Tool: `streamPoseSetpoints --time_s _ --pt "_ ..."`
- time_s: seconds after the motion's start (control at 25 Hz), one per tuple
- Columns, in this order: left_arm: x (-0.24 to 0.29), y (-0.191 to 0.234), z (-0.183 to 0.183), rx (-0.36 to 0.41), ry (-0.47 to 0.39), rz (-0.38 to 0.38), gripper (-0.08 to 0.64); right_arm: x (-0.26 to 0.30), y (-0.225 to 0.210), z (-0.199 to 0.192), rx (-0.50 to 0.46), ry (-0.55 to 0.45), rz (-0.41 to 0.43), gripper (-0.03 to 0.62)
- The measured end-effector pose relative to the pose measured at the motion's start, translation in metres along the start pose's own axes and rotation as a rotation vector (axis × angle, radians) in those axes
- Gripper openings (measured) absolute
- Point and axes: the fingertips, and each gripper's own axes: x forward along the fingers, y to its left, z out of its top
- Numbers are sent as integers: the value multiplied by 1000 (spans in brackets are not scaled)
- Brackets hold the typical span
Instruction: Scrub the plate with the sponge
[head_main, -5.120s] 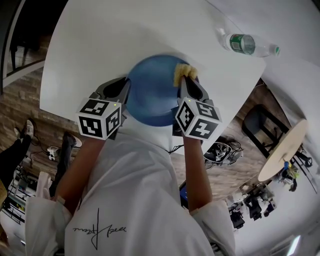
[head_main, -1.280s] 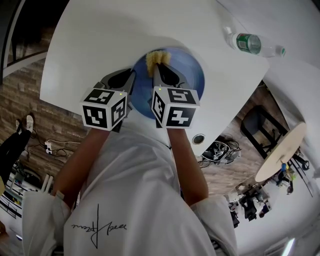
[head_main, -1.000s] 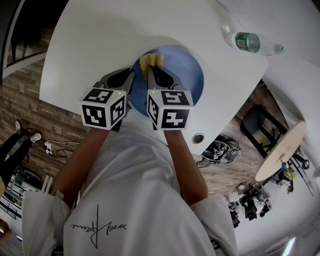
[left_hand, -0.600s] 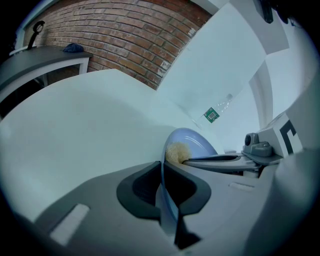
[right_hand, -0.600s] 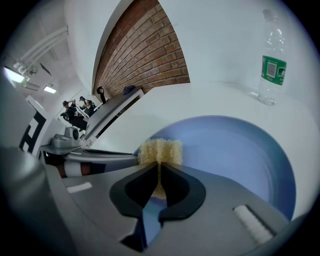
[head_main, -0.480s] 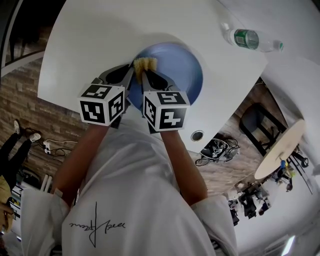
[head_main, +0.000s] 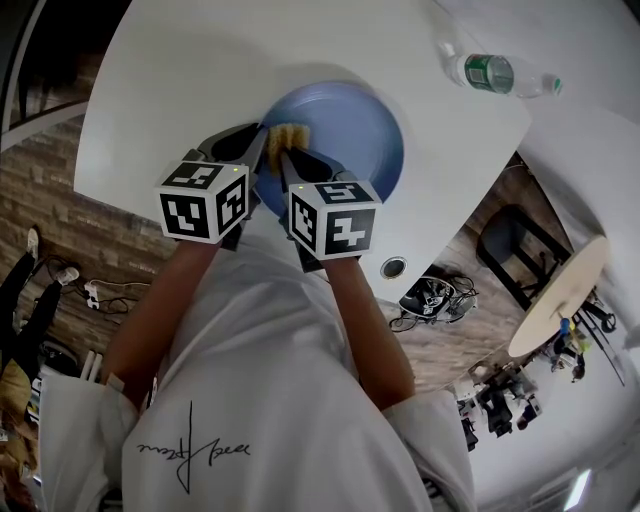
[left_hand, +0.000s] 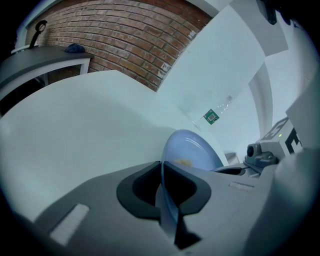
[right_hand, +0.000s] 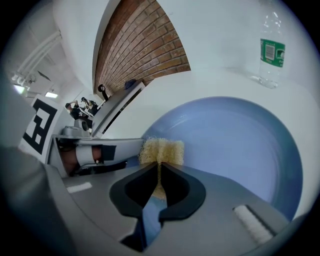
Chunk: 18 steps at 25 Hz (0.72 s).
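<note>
A blue plate (head_main: 350, 130) lies on the white round table (head_main: 180, 90). My left gripper (head_main: 258, 150) is shut on the plate's near left rim; in the left gripper view the plate (left_hand: 192, 150) runs edge-on between the jaws. My right gripper (head_main: 288, 150) is shut on a yellow sponge (head_main: 288, 135) and presses it on the plate's left part, close beside the left gripper. In the right gripper view the sponge (right_hand: 161, 151) sticks out past the jaws onto the plate (right_hand: 235, 140).
A clear plastic water bottle (head_main: 495, 75) with a green label lies at the table's far right; it stands behind the plate in the right gripper view as the bottle (right_hand: 270, 55). A small round hole (head_main: 394, 267) sits in the tabletop near the front edge. Brick wall lies beyond.
The right gripper has carried the sponge leftward across the plate, from its right rim to its left part near the left gripper. The left gripper has stayed on the rim.
</note>
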Motion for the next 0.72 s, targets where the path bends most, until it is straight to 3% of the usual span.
streamPoseSetpoints --time_s 0.72 --pt "0 1 1 -13 -12 5 32 -3 15 -31 -4 109 145 26"
